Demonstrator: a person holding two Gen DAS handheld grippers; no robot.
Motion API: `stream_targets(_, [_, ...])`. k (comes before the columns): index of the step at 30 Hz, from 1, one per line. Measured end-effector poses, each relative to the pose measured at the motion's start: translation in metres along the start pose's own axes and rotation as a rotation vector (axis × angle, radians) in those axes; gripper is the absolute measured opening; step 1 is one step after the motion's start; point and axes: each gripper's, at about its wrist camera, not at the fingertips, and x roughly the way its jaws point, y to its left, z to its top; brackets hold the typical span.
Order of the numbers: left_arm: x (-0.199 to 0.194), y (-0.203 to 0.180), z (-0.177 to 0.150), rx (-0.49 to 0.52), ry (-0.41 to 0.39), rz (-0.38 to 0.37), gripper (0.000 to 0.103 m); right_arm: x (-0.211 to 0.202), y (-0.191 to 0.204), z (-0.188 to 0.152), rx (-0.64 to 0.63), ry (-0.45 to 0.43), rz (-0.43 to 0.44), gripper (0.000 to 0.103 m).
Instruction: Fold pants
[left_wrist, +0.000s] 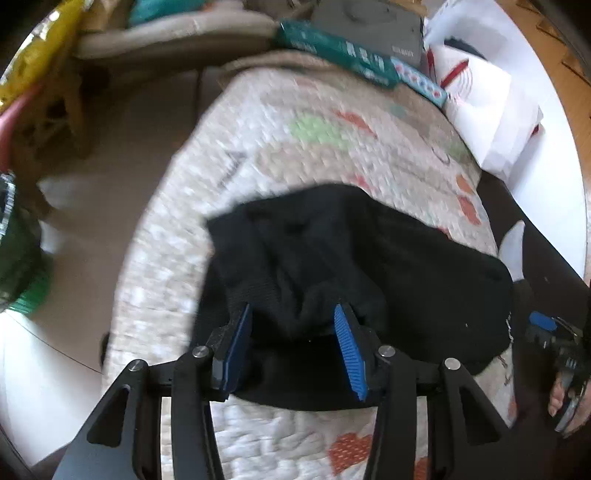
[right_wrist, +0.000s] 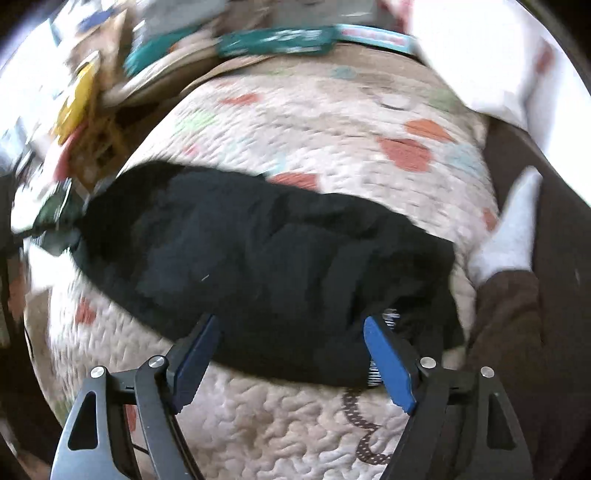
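The black pants (left_wrist: 369, 266) lie bunched in a folded heap on a quilted cream mat (left_wrist: 295, 140) with coloured patches. My left gripper (left_wrist: 293, 314) is open, its blue pads on either side of a raised fold at the heap's near edge. In the right wrist view the pants (right_wrist: 266, 258) stretch across the mat (right_wrist: 295, 417). My right gripper (right_wrist: 291, 323) is open wide over the pants' near edge, with a white label beside its right pad. The right gripper also shows at the left wrist view's right edge (left_wrist: 543, 325).
A teal box (left_wrist: 332, 48) and a grey case (left_wrist: 376, 26) lie past the mat's far end. White bags (left_wrist: 491, 110) sit at the far right. A white-socked foot (right_wrist: 513, 229) and brown trouser leg (right_wrist: 509, 314) are right of the mat. Clutter and a green object (left_wrist: 22, 266) lie left.
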Motion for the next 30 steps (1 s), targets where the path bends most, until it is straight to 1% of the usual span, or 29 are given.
stream_targets(1, [0.004,-0.003,-0.002,0.012,0.009,-0.004,0.044,0.0,-0.014,0.0,0.071,-0.006,0.015,0.084])
stream_targets(2, [0.008,-0.007,-0.003,0.038,0.013,0.002,0.036,0.0,-0.029,0.0,0.146,-0.012,0.032,0.084])
stream_targets(3, [0.01,-0.011,-0.005,0.06,0.011,0.003,0.008,0.002,-0.045,-0.002,0.224,-0.013,0.039,0.084])
stream_targets(4, [0.012,-0.012,-0.006,0.069,0.018,0.009,0.003,0.005,-0.057,-0.002,0.281,-0.008,0.041,0.083])
stream_targets(5, [0.013,-0.012,-0.006,0.072,0.019,0.013,0.003,0.008,-0.067,-0.003,0.325,0.0,0.042,0.081])
stream_targets(7, [0.012,-0.01,-0.008,0.075,0.008,0.02,0.003,0.017,-0.08,-0.006,0.38,0.029,0.044,0.071])
stream_targets(9, [0.009,-0.006,-0.008,0.071,0.0,0.022,0.003,0.031,-0.082,-0.008,0.398,0.077,0.049,0.066])
stream_targets(10, [0.008,-0.005,-0.01,0.07,-0.003,0.028,0.003,0.037,-0.08,-0.008,0.4,0.095,0.046,0.065])
stream_targets(12, [0.005,-0.003,-0.011,0.072,-0.01,0.039,0.003,0.048,-0.074,-0.006,0.373,0.128,-0.014,0.065])
stream_targets(14, [0.001,-0.006,-0.013,0.084,-0.019,0.051,0.003,0.057,-0.065,-0.005,0.328,0.142,-0.062,0.065])
stream_targets(15, [-0.002,-0.007,-0.015,0.096,-0.023,0.059,0.003,0.06,-0.056,-0.003,0.274,0.149,-0.109,0.046])
stream_targets(16, [-0.004,-0.008,-0.017,0.105,-0.024,0.066,0.003,0.062,-0.051,-0.003,0.233,0.161,-0.15,0.02])
stream_targets(18, [-0.007,-0.009,-0.022,0.113,-0.016,0.092,0.003,0.06,-0.05,-0.003,0.212,0.178,-0.176,0.013])
stream_targets(19, [-0.008,-0.008,-0.025,0.116,-0.006,0.111,0.003,0.059,-0.052,-0.003,0.217,0.185,-0.189,0.013])
stream_targets(21, [-0.012,-0.003,-0.029,0.114,0.006,0.163,0.003,0.055,-0.056,-0.001,0.217,0.186,-0.246,0.013])
stream_targets(22, [-0.013,-0.001,-0.03,0.113,0.005,0.194,0.003,0.053,-0.061,-0.002,0.217,0.189,-0.267,0.015])
stream_targets(23, [-0.014,0.003,-0.03,0.112,0.002,0.258,0.0,0.052,-0.062,-0.004,0.216,0.193,-0.283,0.02])
stream_targets(24, [-0.015,0.008,-0.029,0.106,0.002,0.288,0.0,0.052,-0.063,-0.005,0.212,0.197,-0.302,0.029])
stream_targets(25, [-0.016,0.014,-0.028,0.088,0.01,0.303,0.0,0.051,-0.063,-0.005,0.198,0.197,-0.328,0.038])
stream_targets(26, [-0.016,0.022,-0.027,0.056,0.021,0.307,0.0,0.051,-0.061,-0.005,0.184,0.198,-0.346,0.044])
stream_targets(27, [-0.018,0.031,-0.024,0.012,0.023,0.313,0.0,0.05,-0.06,-0.005,0.17,0.196,-0.366,0.052])
stream_targets(28, [-0.019,0.039,-0.023,-0.025,0.022,0.314,0.0,0.048,-0.059,-0.006,0.159,0.192,-0.382,0.054])
stream_targets(30, [-0.022,0.052,-0.022,-0.098,0.016,0.283,0.001,0.04,-0.054,-0.005,0.152,0.174,-0.409,0.054])
